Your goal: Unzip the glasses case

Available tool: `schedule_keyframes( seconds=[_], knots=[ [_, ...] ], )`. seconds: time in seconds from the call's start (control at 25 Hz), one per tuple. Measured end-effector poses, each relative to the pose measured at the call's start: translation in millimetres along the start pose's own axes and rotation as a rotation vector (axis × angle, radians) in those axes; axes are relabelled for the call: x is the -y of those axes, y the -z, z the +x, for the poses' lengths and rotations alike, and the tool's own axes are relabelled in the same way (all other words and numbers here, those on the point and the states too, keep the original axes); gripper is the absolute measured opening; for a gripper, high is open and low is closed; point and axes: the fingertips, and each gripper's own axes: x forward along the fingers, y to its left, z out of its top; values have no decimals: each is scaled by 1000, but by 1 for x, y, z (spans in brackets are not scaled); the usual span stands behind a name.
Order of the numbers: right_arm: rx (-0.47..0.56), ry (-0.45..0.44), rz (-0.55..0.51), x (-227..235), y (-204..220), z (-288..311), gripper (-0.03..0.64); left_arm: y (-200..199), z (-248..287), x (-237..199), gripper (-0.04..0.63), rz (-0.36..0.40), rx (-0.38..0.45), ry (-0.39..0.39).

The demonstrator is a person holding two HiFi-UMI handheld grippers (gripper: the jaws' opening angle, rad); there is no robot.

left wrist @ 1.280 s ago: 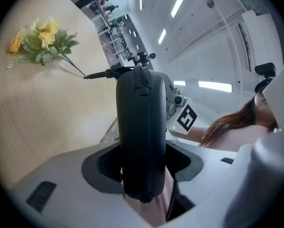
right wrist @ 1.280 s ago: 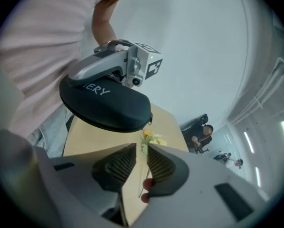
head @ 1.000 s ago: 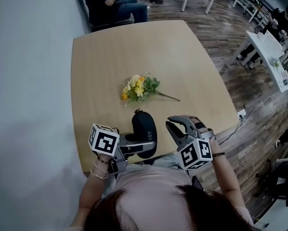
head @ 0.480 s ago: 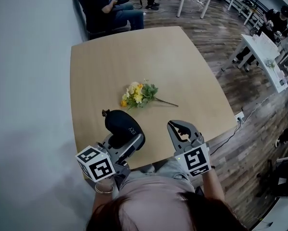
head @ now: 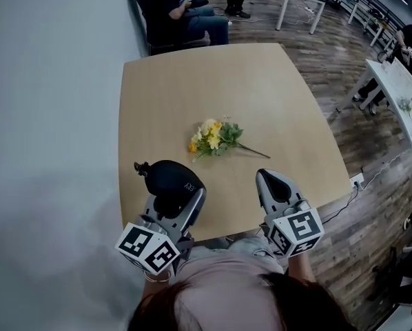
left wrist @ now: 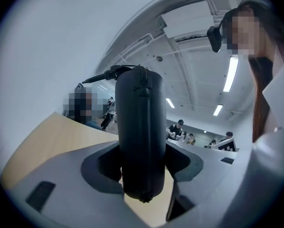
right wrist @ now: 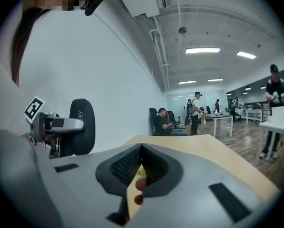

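At 7 o'clock over the table point(head: 261, 102), the left gripper point(head: 175, 200) clamps the case point(head: 170, 179), likely light, stiff and slick; the right gripper point(head: 269, 179), jaws together and empty, should pinch the pull point(head: 140, 167) at the case's 10 o'clock end.

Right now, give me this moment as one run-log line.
left gripper: shut on glasses case, held off table | zip: looks closed | right gripper: shut, empty | flowers: on table

Left gripper point(head: 172, 203) held level, jaws clamped on the glasses case point(head: 166, 176). Right gripper point(head: 271, 181) alongside, tilted slightly down, jaws together.
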Motion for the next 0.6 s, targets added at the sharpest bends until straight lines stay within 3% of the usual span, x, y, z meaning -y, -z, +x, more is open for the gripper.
schedule_keyframes(
  seconds=[0.36, 0.6],
  knots=[
    [23, -46, 27, 12, -9, -44, 15, -3, -3, 41, 247, -29, 60, -90],
    [24, -41, 25, 37, -4, -76, 15, 16, 10, 88, 247, -80, 64, -64]
  ],
)
